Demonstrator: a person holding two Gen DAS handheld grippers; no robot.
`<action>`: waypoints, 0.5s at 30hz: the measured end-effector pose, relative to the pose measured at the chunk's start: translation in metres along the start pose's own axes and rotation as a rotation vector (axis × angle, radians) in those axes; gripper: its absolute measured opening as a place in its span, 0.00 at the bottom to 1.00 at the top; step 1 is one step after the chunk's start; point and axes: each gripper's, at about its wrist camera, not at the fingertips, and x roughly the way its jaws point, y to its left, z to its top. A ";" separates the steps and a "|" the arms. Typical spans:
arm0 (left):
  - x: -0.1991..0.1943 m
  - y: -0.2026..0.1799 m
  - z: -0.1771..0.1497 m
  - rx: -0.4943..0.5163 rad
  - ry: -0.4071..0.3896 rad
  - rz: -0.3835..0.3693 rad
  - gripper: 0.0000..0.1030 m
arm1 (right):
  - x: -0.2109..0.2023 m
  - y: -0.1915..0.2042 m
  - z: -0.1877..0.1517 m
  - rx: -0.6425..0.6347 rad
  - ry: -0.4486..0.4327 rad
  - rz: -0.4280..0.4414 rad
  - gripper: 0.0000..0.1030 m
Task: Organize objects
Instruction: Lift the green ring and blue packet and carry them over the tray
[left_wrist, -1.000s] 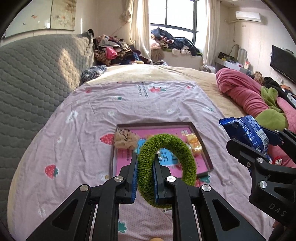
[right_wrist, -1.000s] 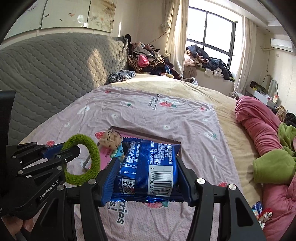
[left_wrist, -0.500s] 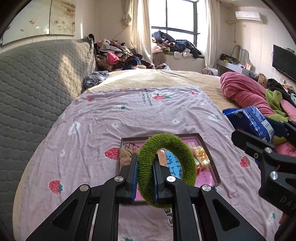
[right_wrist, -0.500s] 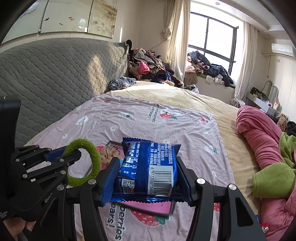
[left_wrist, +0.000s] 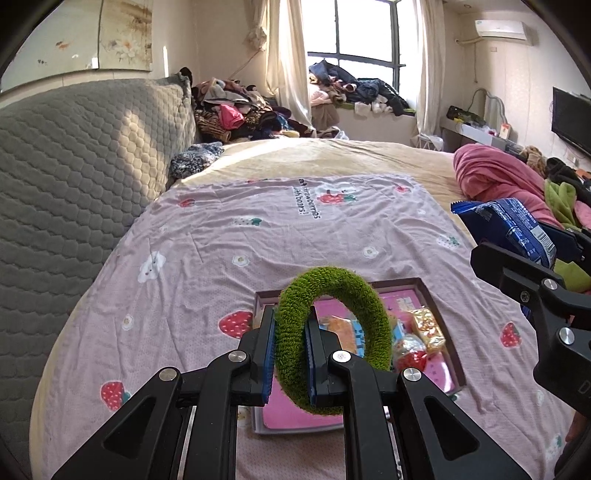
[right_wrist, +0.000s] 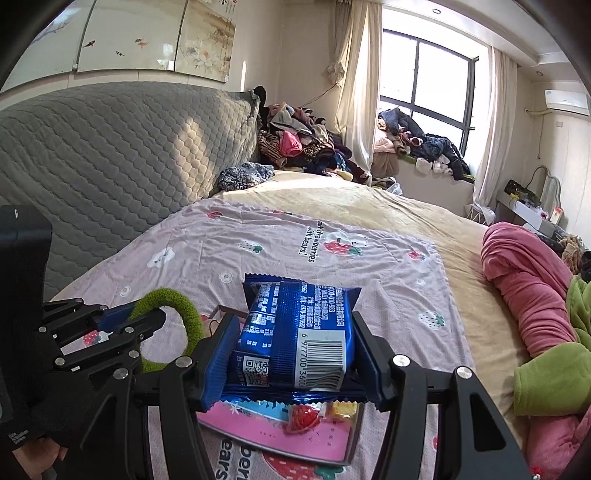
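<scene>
Carrying: left gripper clamps ring, right gripper clamps packet; next, lower both into tray.

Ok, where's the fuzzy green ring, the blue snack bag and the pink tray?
green ring (left_wrist: 334, 280): left wrist view, top of its arch.
snack bag (right_wrist: 314, 325): right wrist view, middle of the wrapper.
tray (left_wrist: 441, 325): left wrist view, right rim.

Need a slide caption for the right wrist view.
Right gripper holds a blue packet above the pink tray.
</scene>
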 end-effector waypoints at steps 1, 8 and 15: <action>0.005 0.001 -0.001 -0.002 0.003 0.000 0.13 | 0.004 0.000 -0.001 0.000 0.001 0.001 0.58; 0.042 0.005 -0.015 0.000 0.036 -0.002 0.13 | 0.040 0.007 -0.015 -0.014 0.041 0.011 0.57; 0.086 0.007 -0.042 -0.016 0.101 -0.018 0.13 | 0.092 0.014 -0.050 -0.021 0.147 0.027 0.52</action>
